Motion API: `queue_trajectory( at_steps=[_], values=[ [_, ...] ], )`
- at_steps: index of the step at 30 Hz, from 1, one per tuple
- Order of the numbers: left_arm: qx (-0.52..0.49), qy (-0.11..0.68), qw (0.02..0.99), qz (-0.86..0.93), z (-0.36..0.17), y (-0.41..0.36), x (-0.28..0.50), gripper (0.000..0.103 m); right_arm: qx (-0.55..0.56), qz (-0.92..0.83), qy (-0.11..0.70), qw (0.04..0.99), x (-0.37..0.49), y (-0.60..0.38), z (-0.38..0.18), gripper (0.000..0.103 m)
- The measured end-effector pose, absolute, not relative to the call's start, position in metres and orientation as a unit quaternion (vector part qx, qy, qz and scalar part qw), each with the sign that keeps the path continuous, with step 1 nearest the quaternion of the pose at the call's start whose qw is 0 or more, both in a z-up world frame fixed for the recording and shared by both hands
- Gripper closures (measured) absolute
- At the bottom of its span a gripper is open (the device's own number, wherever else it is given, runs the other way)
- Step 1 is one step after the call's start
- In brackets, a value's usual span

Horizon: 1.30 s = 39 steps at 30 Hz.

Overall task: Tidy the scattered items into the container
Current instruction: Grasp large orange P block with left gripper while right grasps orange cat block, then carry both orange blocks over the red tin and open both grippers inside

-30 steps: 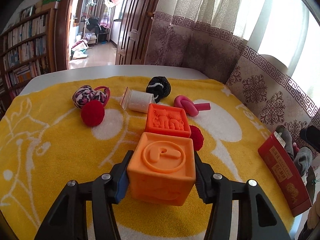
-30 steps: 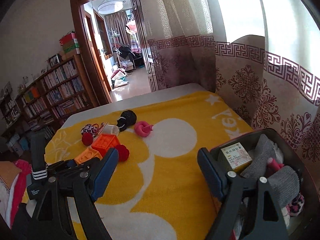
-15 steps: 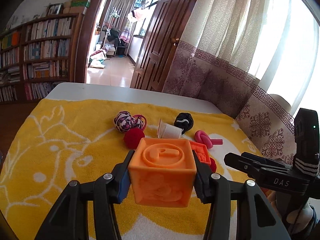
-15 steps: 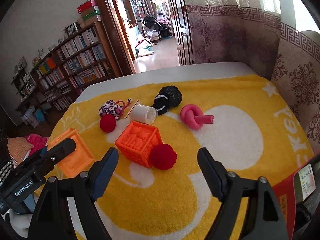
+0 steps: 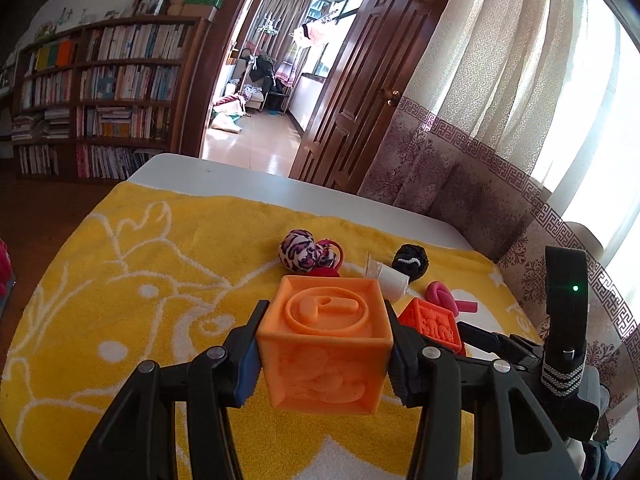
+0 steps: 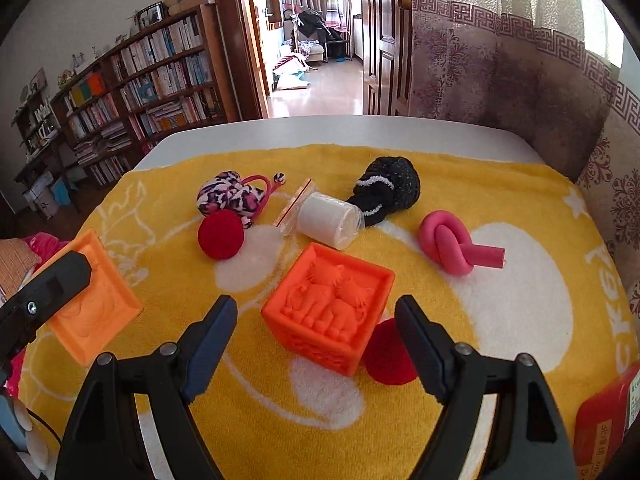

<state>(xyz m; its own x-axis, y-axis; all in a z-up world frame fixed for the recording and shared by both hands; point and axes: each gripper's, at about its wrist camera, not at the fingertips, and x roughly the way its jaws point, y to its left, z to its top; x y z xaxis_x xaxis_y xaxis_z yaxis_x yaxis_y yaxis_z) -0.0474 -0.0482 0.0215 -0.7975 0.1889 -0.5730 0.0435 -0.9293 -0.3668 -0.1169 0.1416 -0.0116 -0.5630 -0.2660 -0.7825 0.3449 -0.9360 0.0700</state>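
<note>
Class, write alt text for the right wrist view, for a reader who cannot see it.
The right gripper, jaws open, hangs over a bright orange rubber cube embossed with cats on a yellow towel. Around it lie two red pompom balls, a knotted pink foam tube and a black knitted bundle.

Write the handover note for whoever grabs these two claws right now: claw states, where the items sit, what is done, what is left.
Left claw: shut on the light orange block, lifted off the yellow towel.
Right claw: open and empty, poised over the darker orange block that sits on the towel.
On the towel: two red pom-poms, a patterned fabric ball, a bagged white roll, a black knit bundle, a pink knotted tube.
Container: only a red edge shows at lower right; contents not visible.
Done: one block picked up.
Left: bin that block, then everything on the towel.
</note>
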Motion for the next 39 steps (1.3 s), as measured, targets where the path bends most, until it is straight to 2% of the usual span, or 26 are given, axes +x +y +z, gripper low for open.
queue_trajectory(
  at_steps=[4,6,12,26,32,39],
  values=[
    [-0.320,-0.181,0.044,0.929,0.020,-0.043,-0.049,0.050,0.421,-0.891,0.074,0.153,-0.121,0.132,-0.019,0.020],
    [-0.321,-0.181,0.046,0.928,0.019,-0.042,-0.049,0.050,0.415,-0.896,0.090,0.131,-0.122,0.132,-0.022,0.038],
    [-0.324,-0.185,0.052,0.926,0.017,-0.041,-0.051,0.050,0.404,-0.902,0.057,0.140,-0.112,0.151,-0.009,0.040],
    [-0.330,-0.161,0.088,0.926,0.020,-0.011,-0.048,0.050,0.338,-0.929,-0.041,0.145,-0.047,0.242,0.065,0.040],
    [-0.330,-0.134,0.130,0.925,0.028,0.026,-0.042,0.050,0.299,-0.947,-0.071,0.097,0.005,0.324,0.094,0.040],
    [-0.327,-0.099,0.203,0.917,0.045,0.086,-0.027,0.050,0.272,-0.960,-0.060,-0.012,0.084,0.424,0.112,0.039]
  ],
)
